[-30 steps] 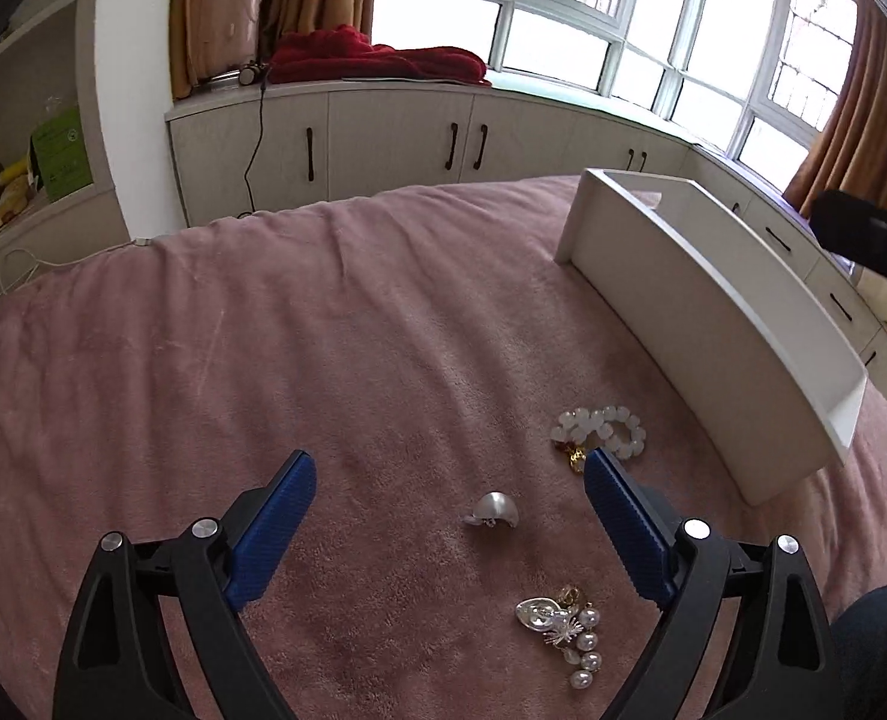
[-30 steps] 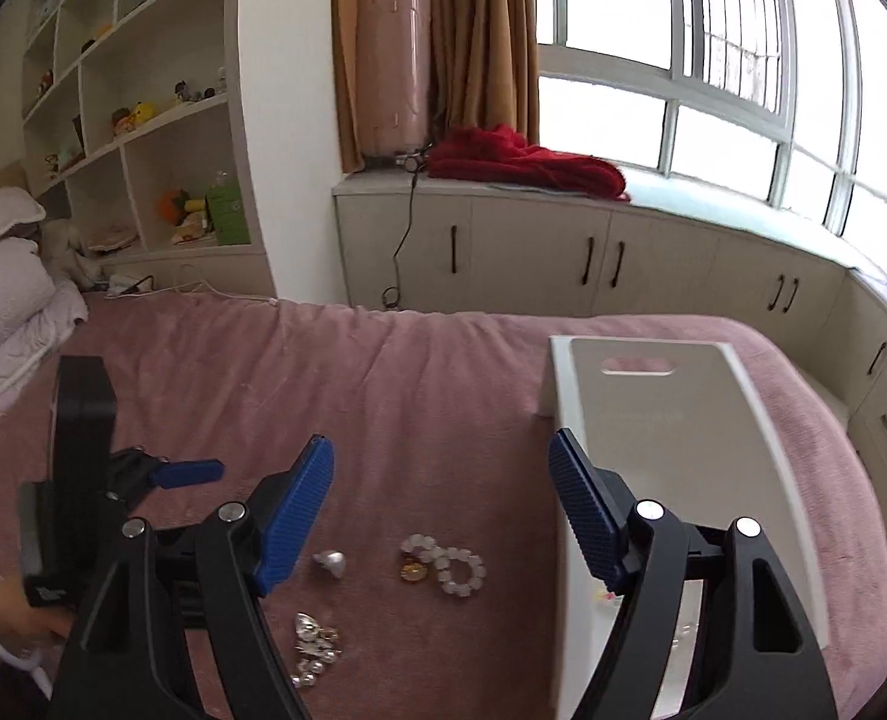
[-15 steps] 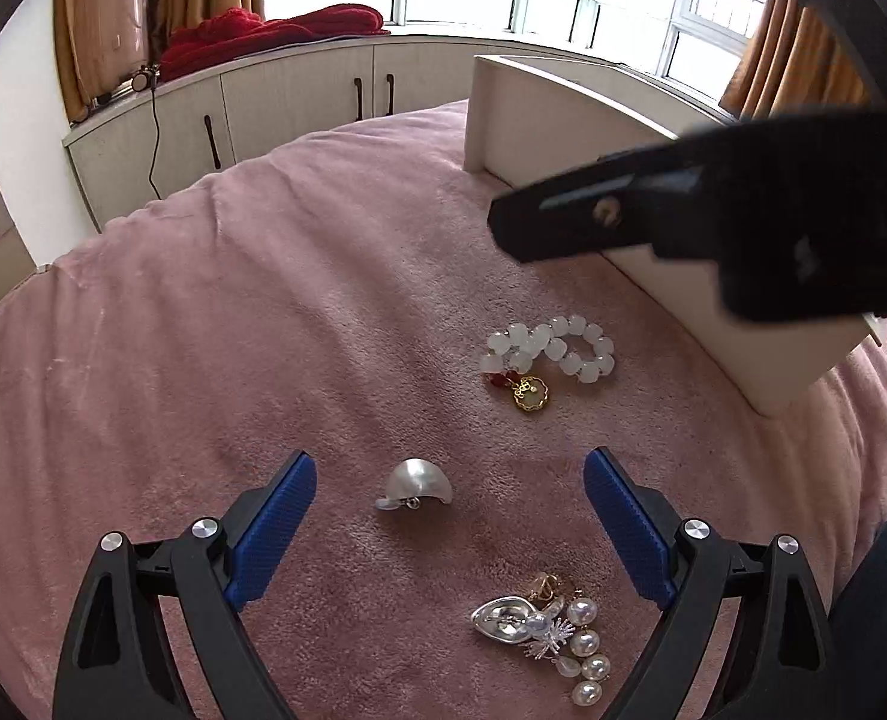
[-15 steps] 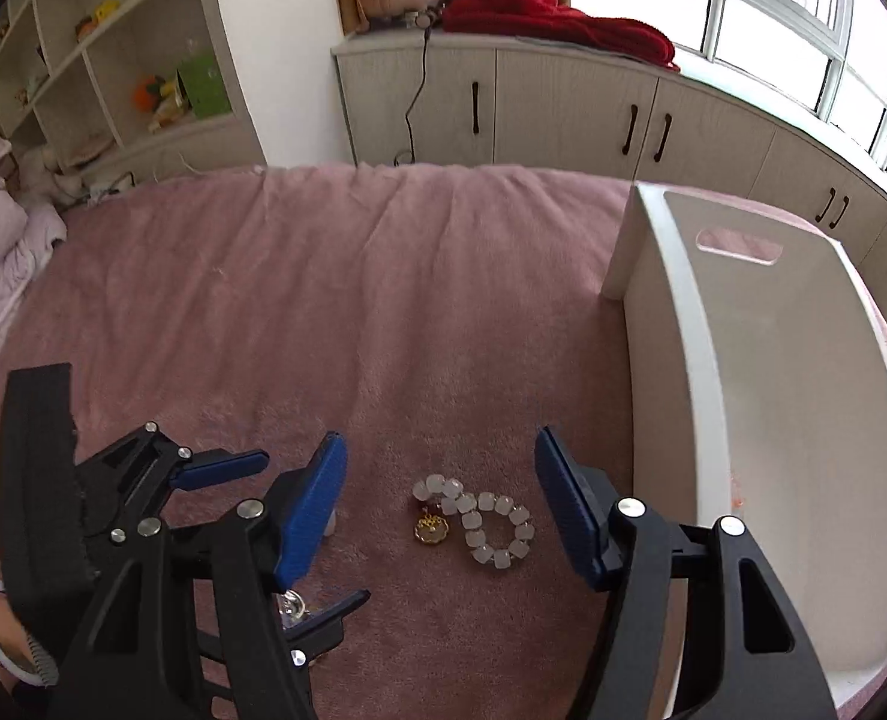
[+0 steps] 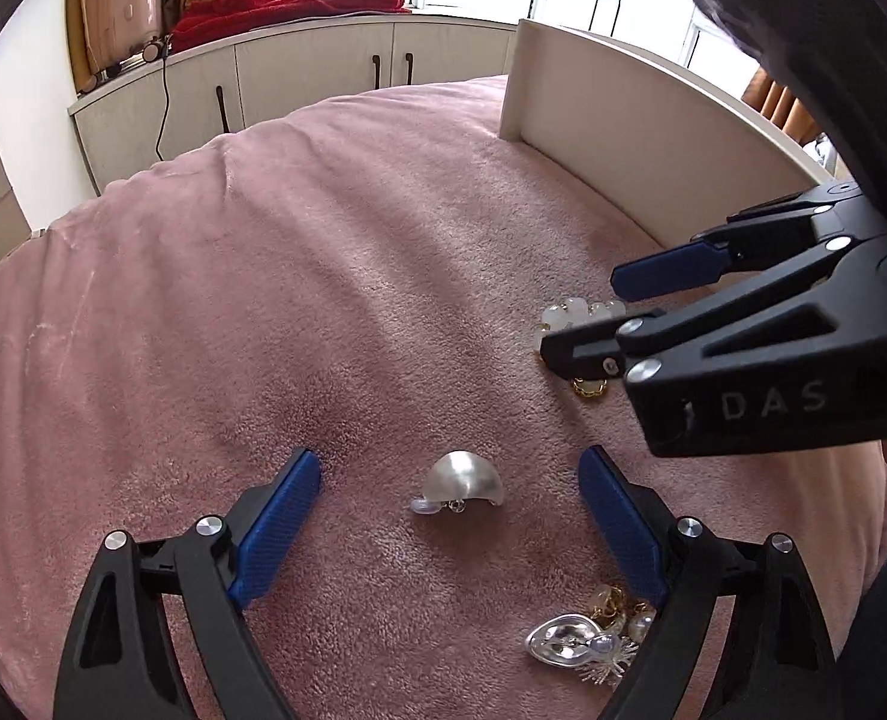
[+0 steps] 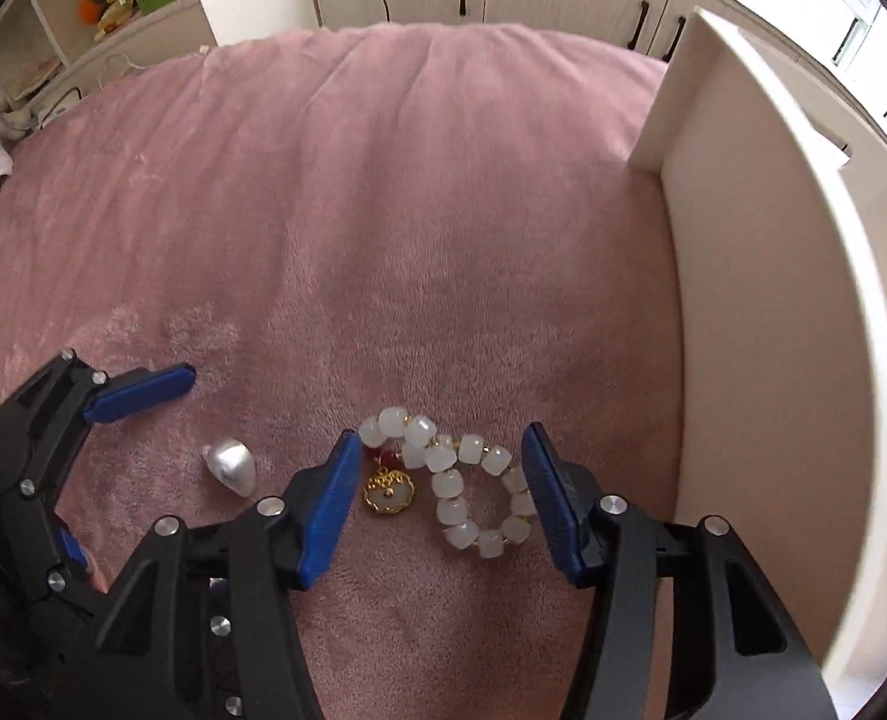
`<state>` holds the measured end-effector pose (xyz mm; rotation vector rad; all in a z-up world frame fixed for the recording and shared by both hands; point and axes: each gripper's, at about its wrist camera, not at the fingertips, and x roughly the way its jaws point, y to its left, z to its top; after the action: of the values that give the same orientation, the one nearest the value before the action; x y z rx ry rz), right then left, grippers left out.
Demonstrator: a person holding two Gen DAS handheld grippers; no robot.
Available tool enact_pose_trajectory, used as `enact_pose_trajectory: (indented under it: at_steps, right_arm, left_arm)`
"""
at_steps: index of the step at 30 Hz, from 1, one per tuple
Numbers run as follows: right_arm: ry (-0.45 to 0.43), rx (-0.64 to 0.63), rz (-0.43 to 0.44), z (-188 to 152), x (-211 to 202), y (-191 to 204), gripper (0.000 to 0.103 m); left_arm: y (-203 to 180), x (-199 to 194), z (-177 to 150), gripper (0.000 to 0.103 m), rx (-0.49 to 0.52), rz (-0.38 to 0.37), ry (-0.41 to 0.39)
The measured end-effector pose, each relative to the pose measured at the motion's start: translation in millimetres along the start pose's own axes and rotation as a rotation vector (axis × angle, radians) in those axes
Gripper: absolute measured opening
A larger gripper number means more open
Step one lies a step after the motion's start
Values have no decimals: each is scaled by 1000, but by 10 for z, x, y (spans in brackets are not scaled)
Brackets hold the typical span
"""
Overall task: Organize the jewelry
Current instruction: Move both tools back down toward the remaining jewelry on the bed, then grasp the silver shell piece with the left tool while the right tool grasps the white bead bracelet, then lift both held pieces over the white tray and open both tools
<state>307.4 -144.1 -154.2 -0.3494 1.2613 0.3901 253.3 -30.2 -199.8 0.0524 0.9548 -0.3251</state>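
A silver shell-shaped earring (image 5: 460, 481) lies on the pink blanket between the fingers of my open left gripper (image 5: 449, 474); it also shows in the right wrist view (image 6: 230, 465). A white bead bracelet (image 6: 461, 483) with a gold charm (image 6: 388, 493) lies between the fingers of my open right gripper (image 6: 440, 453), low over the blanket. In the left wrist view the right gripper (image 5: 587, 315) partly hides the bracelet (image 5: 569, 312). A silver and pearl brooch (image 5: 587, 642) lies by my left gripper's right finger.
A white tray (image 6: 761, 276) stands on the blanket right of the jewelry, its wall close to my right gripper; it also shows in the left wrist view (image 5: 641, 138). White cabinets (image 5: 299, 78) and a window bench with a red cloth (image 5: 287, 3) lie beyond the bed.
Both grippers have come down and forward toward the blanket. The left now frames the silver earring, the right now frames the bead bracelet. Both stay open.
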Motion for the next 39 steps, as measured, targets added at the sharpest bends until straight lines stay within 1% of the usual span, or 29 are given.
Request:
enact_pose_trajectory:
  at_steps: [4, 5, 6, 7, 8, 10, 11, 12, 13, 15, 16, 17, 18, 25, 29, 36, 39]
  right_arm:
    - [3, -1, 2, -1, 26, 1, 48]
    - [3, -3, 4, 0, 30, 1, 40]
    - [6, -1, 6, -3, 37, -1, 36]
    - [8, 0, 18, -7, 42, -3, 33]
    - [10, 2, 26, -8, 46, -5, 27]
    - [9, 1, 25, 15, 58, -11, 25]
    - [8, 0, 24, 20, 59, -8, 25]
    - [5, 2, 25, 23, 52, -11, 25]
    - [1, 5, 28, 28, 39, -15, 25]
    - [-9, 16, 38, -4, 21, -24, 24]
    - [-13, 21, 47, -32, -10, -54, 23]
    - [-14, 25, 61, -53, -35, -89, 17]
    - [-13, 29, 74, -55, -44, -100, 17]
    - [-9, 2, 68, -73, -71, -54, 16]
    - [-23, 0, 105, -101, -80, 70, 16]
    - [-76, -15, 223, -139, -259, 135, 16]
    - [-116, -12, 308, -135, -357, 169, 16]
  left_arm:
    - [45, 29, -6, 73, 5, 21, -3]
    - [42, 23, -8, 71, 6, 26, -5]
    - [50, 26, -10, 66, 9, 36, -5]
    - [61, 23, -28, 59, 12, 47, -5]
    - [68, 22, -28, 56, 12, 56, -3]
    - [107, 4, -25, 41, -2, 60, -2]
    - [126, -9, -31, 36, -12, 58, -1]
    - [161, -19, -23, 33, -26, 55, 3]
    - [187, -30, -19, 33, -40, 41, 5]
    - [213, -48, -9, 33, -43, 38, 7]
    - [210, -57, -12, 33, -38, 42, 9]
    - [187, -66, -38, 33, -32, 48, 11]
    - [176, -70, -43, 33, -27, 53, 13]
    - [130, -150, -130, 33, -36, 65, 29]
    - [105, -242, -196, 33, -48, 68, 35]
    - [143, -316, -231, 33, -62, 67, 49]
    - [188, -380, -258, 33, -102, 60, 63]
